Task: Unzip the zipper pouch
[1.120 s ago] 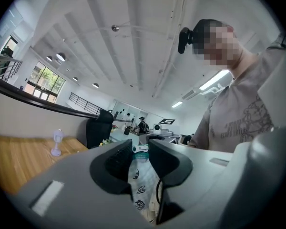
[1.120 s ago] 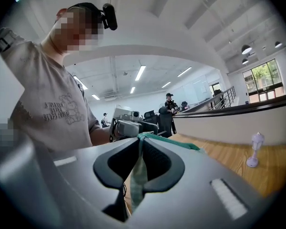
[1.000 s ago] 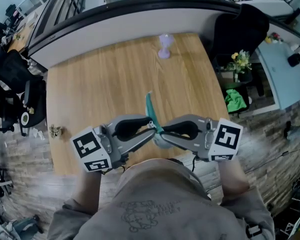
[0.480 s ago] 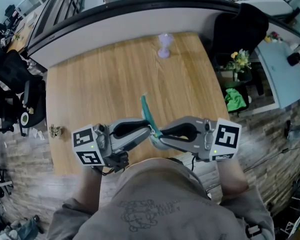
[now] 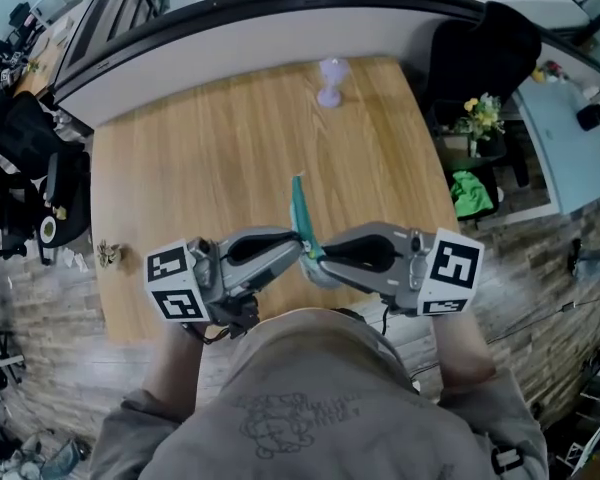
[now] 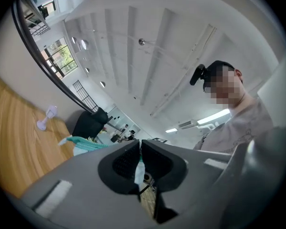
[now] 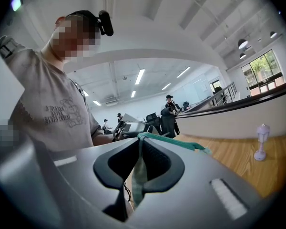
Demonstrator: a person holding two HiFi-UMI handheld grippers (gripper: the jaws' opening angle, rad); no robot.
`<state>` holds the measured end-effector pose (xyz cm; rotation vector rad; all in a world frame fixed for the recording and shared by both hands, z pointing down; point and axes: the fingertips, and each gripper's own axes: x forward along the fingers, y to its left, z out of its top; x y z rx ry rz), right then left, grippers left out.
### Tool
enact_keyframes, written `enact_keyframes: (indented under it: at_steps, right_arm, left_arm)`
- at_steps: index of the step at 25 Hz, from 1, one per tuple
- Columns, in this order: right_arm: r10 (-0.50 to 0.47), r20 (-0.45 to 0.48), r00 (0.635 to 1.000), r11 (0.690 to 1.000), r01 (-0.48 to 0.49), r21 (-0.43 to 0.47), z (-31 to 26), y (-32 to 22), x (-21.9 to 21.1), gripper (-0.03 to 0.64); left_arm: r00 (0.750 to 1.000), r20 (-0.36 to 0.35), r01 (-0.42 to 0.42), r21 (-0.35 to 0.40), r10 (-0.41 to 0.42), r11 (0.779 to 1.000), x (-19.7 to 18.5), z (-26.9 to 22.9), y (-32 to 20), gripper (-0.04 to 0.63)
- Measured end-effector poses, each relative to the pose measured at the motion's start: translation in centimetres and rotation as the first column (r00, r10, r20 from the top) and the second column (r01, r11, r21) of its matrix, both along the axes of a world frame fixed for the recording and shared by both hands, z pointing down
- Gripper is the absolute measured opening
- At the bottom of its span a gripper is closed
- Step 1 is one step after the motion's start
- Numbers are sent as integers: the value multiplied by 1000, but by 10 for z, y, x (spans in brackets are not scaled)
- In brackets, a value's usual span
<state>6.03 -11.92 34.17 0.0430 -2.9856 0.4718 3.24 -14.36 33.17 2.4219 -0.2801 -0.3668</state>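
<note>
A teal zipper pouch [image 5: 302, 218] is held edge-up above the near edge of the wooden table [image 5: 180, 168], between both grippers. My right gripper [image 5: 317, 259] is shut on its lower right part; in the right gripper view teal fabric [image 7: 181, 144] runs out from between the pads of that gripper [image 7: 140, 149]. My left gripper [image 5: 296, 252] meets the pouch from the left. Its jaws are closing, with a thin pale strip of the pouch pinched between them at the left gripper [image 6: 139, 147]. The teal body of the pouch [image 6: 83, 144] shows beyond the left jaw.
A small lilac stand-like object [image 5: 330, 81] is on the table's far edge. A tiny brown item [image 5: 107, 253] lies at the left edge. To the right of the table are a black chair [image 5: 490, 58], flowers [image 5: 480, 118] and a green bundle [image 5: 470, 193].
The left gripper's jaws have narrowed onto the pouch's edge. The pouch's upper tip swung left and back. The right gripper has kept its grip and place.
</note>
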Motion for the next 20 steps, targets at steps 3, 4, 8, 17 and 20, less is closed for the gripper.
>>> enact_keyframes:
  at_steps: [3, 4, 8, 17, 20]
  right_arm:
    - [7, -21, 1000, 1000, -7, -8, 4, -2, 3, 35]
    - [7, -29, 1000, 1000, -7, -8, 6, -1, -1, 35]
    - [-14, -48, 999, 1000, 14, 3, 8, 1, -5, 26]
    - [-41, -38, 998, 998, 43, 48, -3, 7, 3, 26]
    - [-27, -33, 999, 999, 28, 22, -7, 7, 7, 26]
  left_arm:
    - [999, 48, 20, 18, -21, 1000, 5, 3, -3, 6]
    - [998, 63, 20, 29, -22, 999, 1, 4, -3, 6]
    - [985, 153, 72, 57, -80, 996, -8, 13, -15, 5]
    - [933, 255, 236, 94, -252, 967, -66, 22, -55, 6]
    - [907, 284, 290, 113, -310, 950, -86, 22, -63, 5]
